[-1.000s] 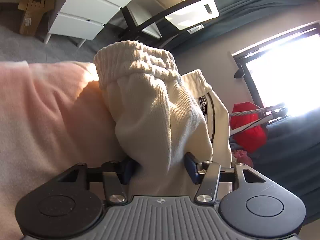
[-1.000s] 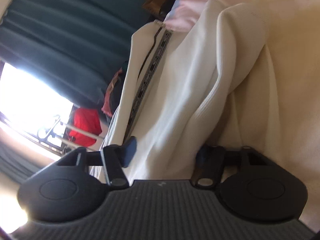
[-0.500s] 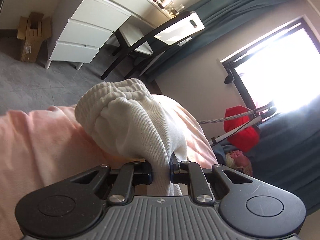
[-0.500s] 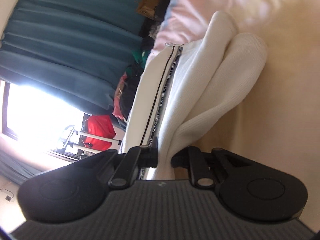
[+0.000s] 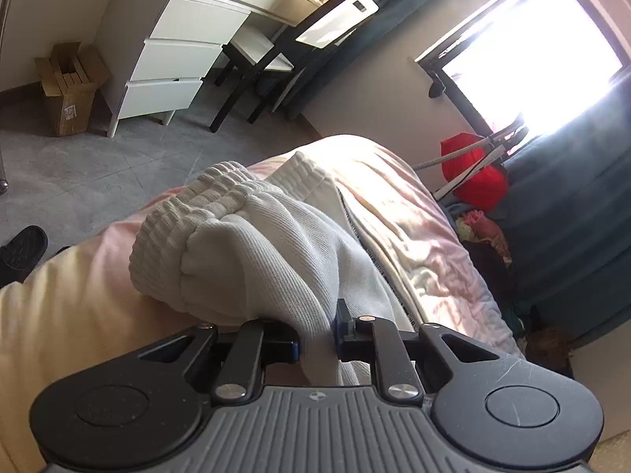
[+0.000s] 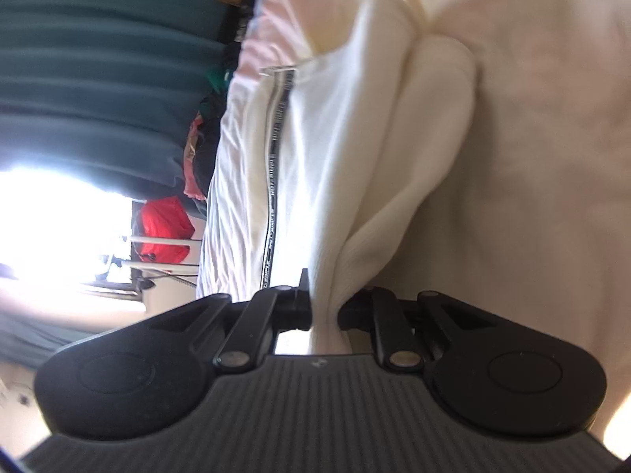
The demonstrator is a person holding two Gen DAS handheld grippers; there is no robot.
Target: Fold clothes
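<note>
While each hand-held gripper, left (image 5: 315, 333) and right (image 6: 325, 307), is clenched on the cream trousers (image 5: 252, 260) doubled ahead on the bed (image 5: 414, 213), folding appears midway, unfinished.

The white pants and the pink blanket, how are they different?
The white pants are ribbed and bunched, pinched by the left gripper and right gripper; the pink blanket lies spread out, ungripped. The pants carry a dark side stripe; the blanket shows none. Both are soft cloth.

A home bedroom: pink-sheeted bed (image 5: 398, 213), white drawers (image 5: 173, 59), teal curtains (image 5: 572, 236).
</note>
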